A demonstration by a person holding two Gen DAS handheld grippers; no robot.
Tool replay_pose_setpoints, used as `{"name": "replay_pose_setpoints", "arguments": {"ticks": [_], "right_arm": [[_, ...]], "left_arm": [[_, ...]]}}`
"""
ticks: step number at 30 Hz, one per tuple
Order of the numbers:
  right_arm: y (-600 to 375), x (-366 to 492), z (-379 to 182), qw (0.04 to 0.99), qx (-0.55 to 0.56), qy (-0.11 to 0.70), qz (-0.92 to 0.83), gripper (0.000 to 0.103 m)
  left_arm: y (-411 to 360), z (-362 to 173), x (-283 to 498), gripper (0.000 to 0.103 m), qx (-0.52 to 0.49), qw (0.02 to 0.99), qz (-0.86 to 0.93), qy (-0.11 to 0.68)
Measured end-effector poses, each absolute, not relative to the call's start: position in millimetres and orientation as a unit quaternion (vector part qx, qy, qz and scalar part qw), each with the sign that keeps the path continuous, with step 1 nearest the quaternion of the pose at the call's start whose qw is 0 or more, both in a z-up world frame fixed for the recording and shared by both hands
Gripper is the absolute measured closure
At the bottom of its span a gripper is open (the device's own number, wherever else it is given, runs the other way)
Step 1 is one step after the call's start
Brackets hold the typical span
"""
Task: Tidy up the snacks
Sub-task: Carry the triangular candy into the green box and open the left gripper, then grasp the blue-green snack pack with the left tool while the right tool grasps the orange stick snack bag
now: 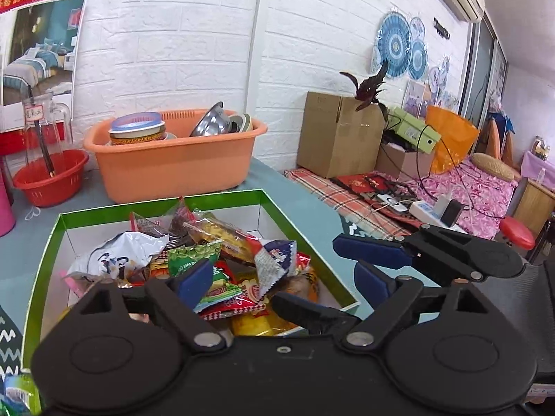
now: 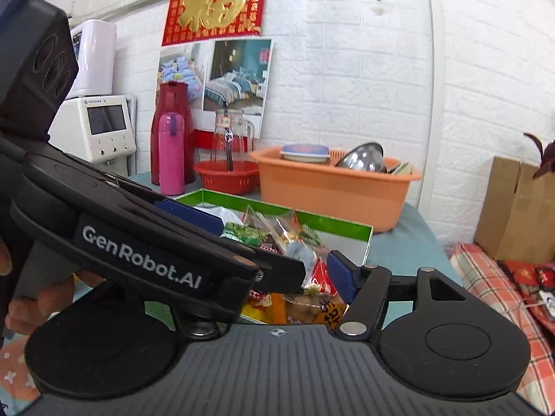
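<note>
The left tongs stand spread wide over the near end of a green-rimmed box, their blue pads clear of the wrappers below and nothing pinched between them. The right tongs come in from the right in the left wrist view, also spread and empty, their blue-padded fingers hovering just past the box's right rim above the table. In the right wrist view the left tool crosses the foreground, held by a hand at the lower left. The snacks lie heaped inside the box: a crumpled white bag, a green packet, red and yellow wrappers and a clear pack of yellow pieces. Beyond the box on the blue-green table sits an orange basin holding bowls and a steel dish, and left of it a small red basket. A pink bottle stands farther left against the white brick wall.
</note>
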State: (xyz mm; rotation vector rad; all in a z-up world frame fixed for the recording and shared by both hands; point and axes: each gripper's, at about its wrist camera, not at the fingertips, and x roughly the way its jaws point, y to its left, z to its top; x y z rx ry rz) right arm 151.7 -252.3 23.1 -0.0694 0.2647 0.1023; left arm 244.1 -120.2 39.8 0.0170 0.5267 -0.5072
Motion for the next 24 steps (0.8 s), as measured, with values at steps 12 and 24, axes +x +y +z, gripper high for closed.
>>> {"name": "replay_pose_setpoints", "arguments": {"ticks": [12,24], "right_arm": [[-239.3,107.0,32.0,0.989,-0.049,0.123,0.064,0.000],[-228.2,112.8,-21.7,0.958,-0.133,0.238,0.085,0.009]], "left_arm": [[-103.4,52.9,180.5,0.000,-0.015,0.930,-0.252,0.268],[-37.1,19.3,120.0,0.000,-0.077,0.917,-0.240,0.308]]}}
